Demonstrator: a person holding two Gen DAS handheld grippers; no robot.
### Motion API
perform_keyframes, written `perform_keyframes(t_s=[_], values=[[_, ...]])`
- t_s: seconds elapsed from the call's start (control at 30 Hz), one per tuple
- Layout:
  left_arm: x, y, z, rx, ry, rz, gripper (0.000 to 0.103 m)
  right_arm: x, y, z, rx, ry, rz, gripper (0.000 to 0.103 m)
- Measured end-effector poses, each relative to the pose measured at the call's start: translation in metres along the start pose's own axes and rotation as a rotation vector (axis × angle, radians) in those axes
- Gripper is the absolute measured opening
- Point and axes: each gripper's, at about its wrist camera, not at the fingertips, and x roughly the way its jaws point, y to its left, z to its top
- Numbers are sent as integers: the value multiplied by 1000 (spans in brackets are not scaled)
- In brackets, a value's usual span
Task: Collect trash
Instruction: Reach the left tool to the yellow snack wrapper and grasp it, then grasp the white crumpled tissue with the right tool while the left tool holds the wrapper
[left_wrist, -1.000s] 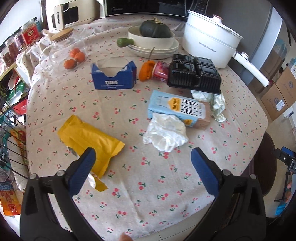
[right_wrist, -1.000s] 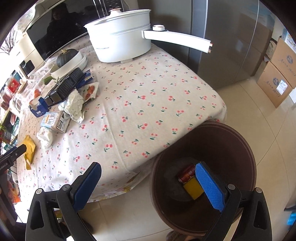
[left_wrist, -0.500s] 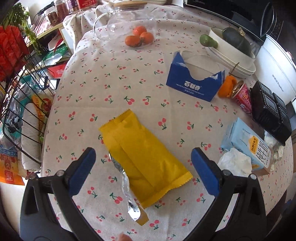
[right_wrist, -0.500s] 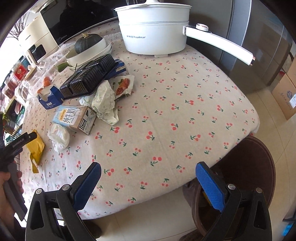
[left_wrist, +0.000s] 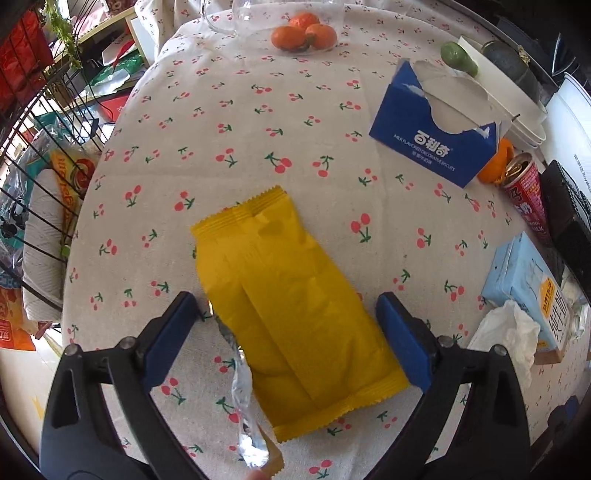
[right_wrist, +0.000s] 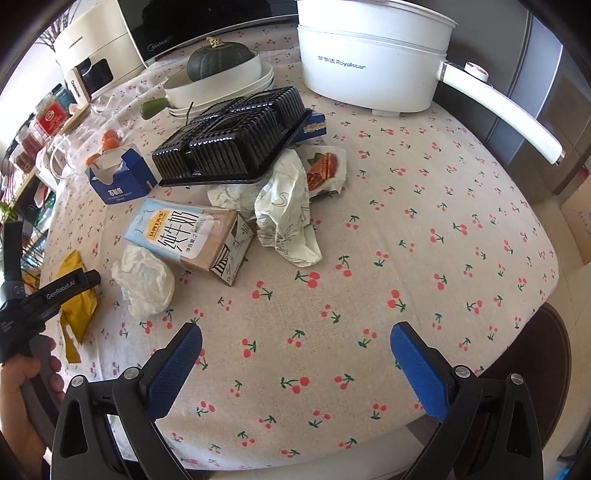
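Note:
A flat yellow snack wrapper (left_wrist: 291, 314) lies on the cherry-print tablecloth (left_wrist: 258, 122), with a silver foil strip (left_wrist: 243, 398) poking out at its near end. My left gripper (left_wrist: 286, 301) points down over it and its jaws are closing; the wrapper lies between the blue pads, which stand clear of it on both sides. My right gripper (right_wrist: 295, 332) hangs open over bare cloth near the table's front edge, with nothing between its fingers. From the right wrist view the yellow wrapper (right_wrist: 79, 306) shows at far left, beside a hand (right_wrist: 22, 387).
A crumpled tissue (right_wrist: 146, 280), milk carton (right_wrist: 188, 236), crumpled paper wrap (right_wrist: 284, 221) and black plastic tray (right_wrist: 232, 144) crowd mid-table. A torn blue box (left_wrist: 439, 136) and red can (left_wrist: 524, 195) lie beyond. A brown bin (right_wrist: 532, 387) stands below the table's right edge.
My left gripper swung left and sank until its pads straddle the yellow wrapper. My right gripper moved from over the brown bin back over the table.

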Motion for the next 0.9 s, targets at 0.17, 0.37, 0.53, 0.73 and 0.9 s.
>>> perform_keyframes(t_s=[0.17,0.37,0.53,0.73,0.9], values=[[-6,4,-4,121,-7,-56,79,6,19,-2,-43,3,6,103],[-16,16,-8,204,13,-176,61,12,36,0,-55,-3,46,103],[-22,31,-14,204,42,-279,57,21,57,3,-70,-15,91,103],[-36,47,-23,228,28,-314,54,41,87,5,-107,-46,132,102],[-44,55,-23,230,16,-331,54,58,100,7,-94,-57,132,87]])
